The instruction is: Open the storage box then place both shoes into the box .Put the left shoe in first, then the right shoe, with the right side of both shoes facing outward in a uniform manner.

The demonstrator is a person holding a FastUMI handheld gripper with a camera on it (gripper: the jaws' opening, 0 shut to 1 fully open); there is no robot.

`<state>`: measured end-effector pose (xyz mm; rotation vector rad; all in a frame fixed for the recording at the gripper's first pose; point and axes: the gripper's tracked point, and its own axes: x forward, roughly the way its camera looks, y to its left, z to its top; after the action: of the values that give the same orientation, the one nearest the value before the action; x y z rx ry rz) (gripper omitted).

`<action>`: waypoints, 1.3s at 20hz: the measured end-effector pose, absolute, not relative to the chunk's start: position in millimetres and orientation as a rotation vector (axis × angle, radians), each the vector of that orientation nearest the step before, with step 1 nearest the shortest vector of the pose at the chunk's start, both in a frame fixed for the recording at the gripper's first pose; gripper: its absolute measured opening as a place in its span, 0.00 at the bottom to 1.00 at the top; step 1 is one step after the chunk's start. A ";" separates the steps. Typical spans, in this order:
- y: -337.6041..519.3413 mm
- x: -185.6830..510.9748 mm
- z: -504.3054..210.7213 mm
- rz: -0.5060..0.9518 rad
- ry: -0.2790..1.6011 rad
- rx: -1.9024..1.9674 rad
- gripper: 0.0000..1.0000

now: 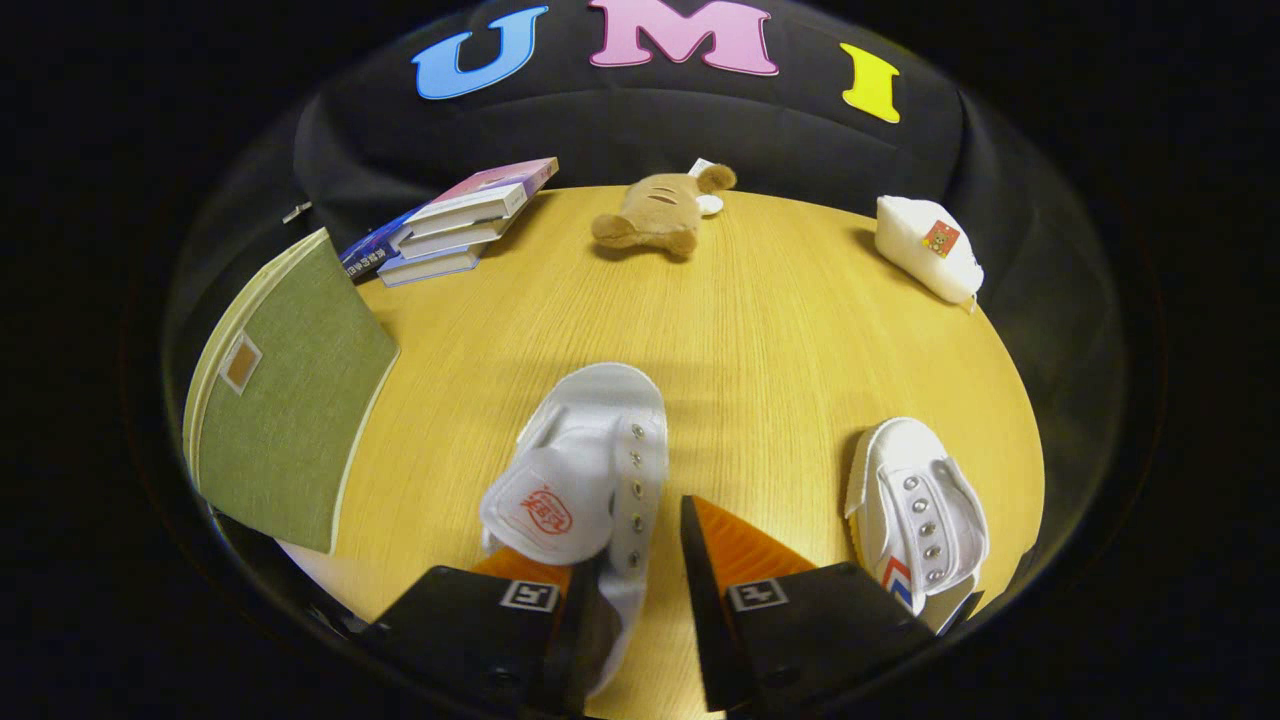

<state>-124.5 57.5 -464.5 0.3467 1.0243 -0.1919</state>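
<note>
Your storage box [290, 390], the green cloth-covered one at the left of the table [780, 330], has its lid raised, so the opening step looks done. Neither shoe is in it yet. The nearer shoe [585, 470] lies on the table right at your gripper [625, 545]: one finger sits under or inside its near end, the other stands on bare wood just right of it, with a gap showing. So the fingers are spread around the shoe's side wall and not yet pinching it, as far as I can judge. The second shoe [915, 505] sits well apart to the right, untouched. I cannot tell which is the left one. Still ahead: grip, carry each shoe to the box, and set both facing the same way. Books [455, 220], a plush toy [660, 210] and a white pouch [925, 250] lie far across the table.
</note>
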 end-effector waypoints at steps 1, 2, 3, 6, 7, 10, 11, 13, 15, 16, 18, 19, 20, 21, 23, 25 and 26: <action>52.1 -124.6 -470.1 -0.209 1.033 0.313 0.37; 45.4 -127.3 -473.4 -0.241 1.037 0.281 0.25; 45.5 -126.9 -471.8 -0.249 1.035 0.294 0.18; 50.5 -124.6 -464.6 -0.247 1.044 0.402 0.06; 50.3 -124.4 -458.7 -0.248 1.040 0.434 0.06; 49.2 -119.5 -432.9 -0.248 1.005 0.499 0.06; 47.2 -116.2 -419.7 -0.251 0.987 0.515 0.06; 45.0 -106.7 -386.8 -0.261 0.956 0.546 0.05; 47.6 -90.7 -347.4 -0.264 0.919 0.577 0.05; 52.8 -80.8 -326.7 -0.254 0.904 0.590 0.05; 69.8 -58.0 -286.9 -0.230 0.871 0.615 0.05; 81.9 -45.4 -268.2 -0.218 0.867 0.629 0.05; 95.2 -34.9 -252.9 -0.212 0.869 0.647 0.05; 110.4 -22.9 -239.8 -0.199 0.868 0.664 0.05; 144.8 0.3 -220.3 -0.163 0.867 0.697 0.05; 184.4 17.2 -213.3 -0.137 0.893 0.747 0.05; 203.5 23.4 -214.8 -0.126 0.914 0.760 0.05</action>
<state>23.4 203.5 -214.8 0.7605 0.9144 -0.1260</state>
